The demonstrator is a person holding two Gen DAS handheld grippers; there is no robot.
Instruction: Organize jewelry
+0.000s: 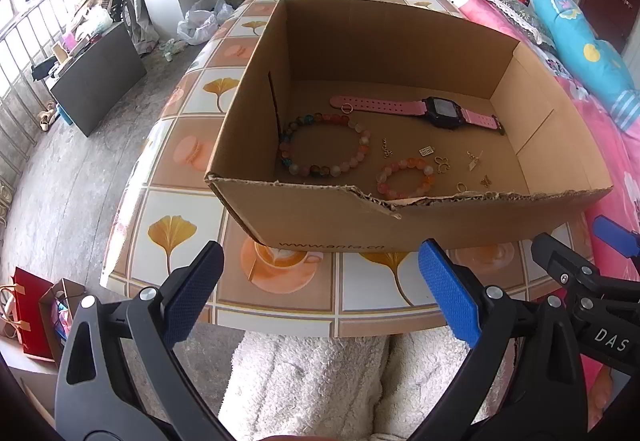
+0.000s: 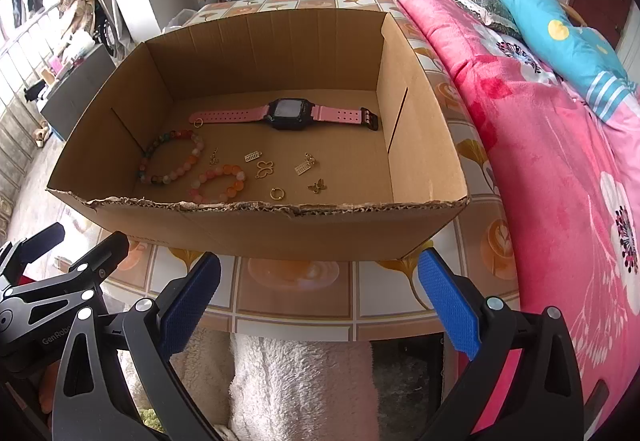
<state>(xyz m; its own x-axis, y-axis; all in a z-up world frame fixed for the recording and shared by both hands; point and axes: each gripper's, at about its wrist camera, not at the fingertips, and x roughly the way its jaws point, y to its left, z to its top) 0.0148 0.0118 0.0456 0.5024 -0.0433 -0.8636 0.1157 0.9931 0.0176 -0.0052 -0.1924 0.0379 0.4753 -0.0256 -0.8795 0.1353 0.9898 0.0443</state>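
An open cardboard box (image 1: 320, 219) (image 2: 280, 229) stands on the patterned table. Inside lie a pink-strapped watch (image 1: 416, 109) (image 2: 286, 114), a large multicolour bead bracelet (image 1: 325, 145) (image 2: 170, 157), a small pink-orange bead bracelet (image 1: 404, 178) (image 2: 218, 183) and several small gold charms and rings (image 1: 442, 163) (image 2: 265, 169). My left gripper (image 1: 320, 293) is open and empty, held before the box's near wall. My right gripper (image 2: 320, 297) is open and empty, also before the near wall; it shows at the right edge of the left wrist view (image 1: 576, 253).
The table (image 1: 280, 305) (image 2: 296, 305) has a tiled leaf-and-cup cover. A bed with a pink floral blanket (image 2: 560, 169) lies right of it. Paper bags (image 1: 36, 313) stand on the floor at left. White fleece (image 1: 312, 381) lies below the table's near edge.
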